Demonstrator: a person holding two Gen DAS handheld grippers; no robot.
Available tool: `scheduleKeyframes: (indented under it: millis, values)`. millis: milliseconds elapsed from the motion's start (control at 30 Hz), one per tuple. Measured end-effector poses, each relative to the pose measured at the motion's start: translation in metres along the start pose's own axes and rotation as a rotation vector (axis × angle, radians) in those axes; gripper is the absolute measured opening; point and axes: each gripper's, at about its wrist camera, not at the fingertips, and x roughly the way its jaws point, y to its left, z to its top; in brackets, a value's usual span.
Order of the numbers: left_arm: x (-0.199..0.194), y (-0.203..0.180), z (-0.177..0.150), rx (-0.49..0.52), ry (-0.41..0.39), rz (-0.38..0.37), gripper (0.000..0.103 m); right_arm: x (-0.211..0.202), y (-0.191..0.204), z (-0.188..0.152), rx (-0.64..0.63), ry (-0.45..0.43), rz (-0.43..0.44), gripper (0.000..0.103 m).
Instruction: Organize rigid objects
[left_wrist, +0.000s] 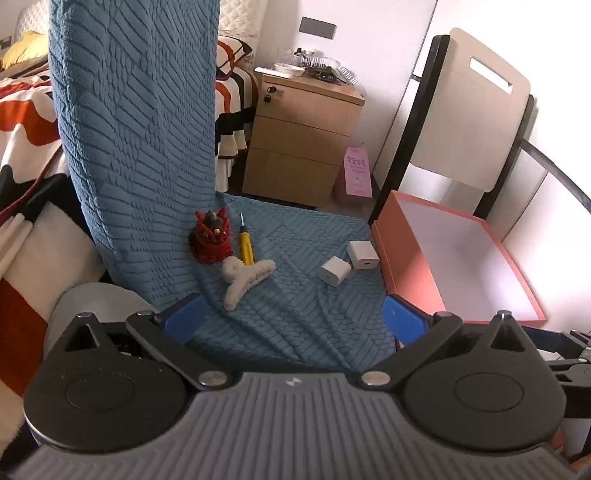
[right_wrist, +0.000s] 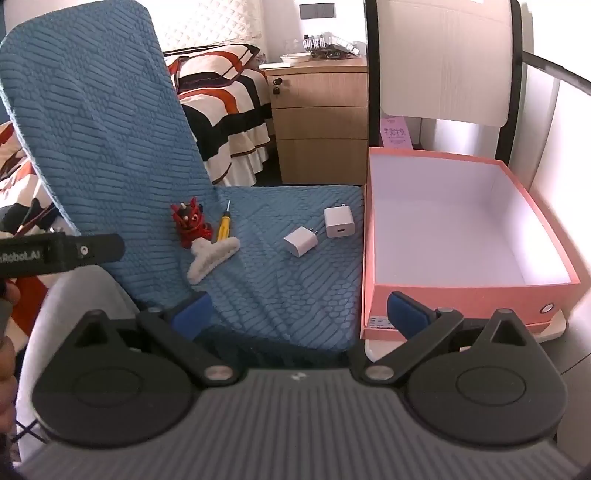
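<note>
My left gripper (left_wrist: 293, 319) and right gripper (right_wrist: 301, 314) both hung with fingers wide apart, holding nothing, above the near edge of the blue cover (right_wrist: 280, 280) on the seat. The things lay ahead of my right fingers: two chargers (right_wrist: 301, 241) (right_wrist: 338, 222) near 12 o'clock, just beside each other, and at 11 a fluffy clip (right_wrist: 210, 258) touching the yellow screwdriver (right_wrist: 223, 227), with the red figure (right_wrist: 190, 221) just beside them — up against the covered backrest. The pink box (right_wrist: 461, 291) sat at 1 o'clock, white inside, its wall close by my right finger. Beyond stood a nightstand (right_wrist: 317, 122) and a striped bed (right_wrist: 225, 107).
</note>
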Motion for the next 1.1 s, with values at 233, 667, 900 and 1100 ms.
scheduleKeyframes:
  millis: [233, 667, 900, 1100]
  values:
    - [-0.002, 0.002, -0.001, -0.015, -0.012, 0.005, 0.103, 0.002, -0.001, -0.001, 0.004, 0.004, -0.002, 0.103]
    - [0.006, 0.000, -0.001, -0.005, 0.008, -0.005, 0.103, 0.006, -0.002, -0.005, 0.017, 0.010, -0.015, 0.103]
    - [0.007, -0.005, -0.002, 0.012, 0.011, -0.013, 0.103, 0.008, -0.005, -0.007, 0.034, 0.011, -0.015, 0.103]
    - [0.010, -0.004, -0.003, 0.006, 0.017, -0.022, 0.103, 0.009, -0.006, -0.008, 0.033, 0.008, -0.026, 0.103]
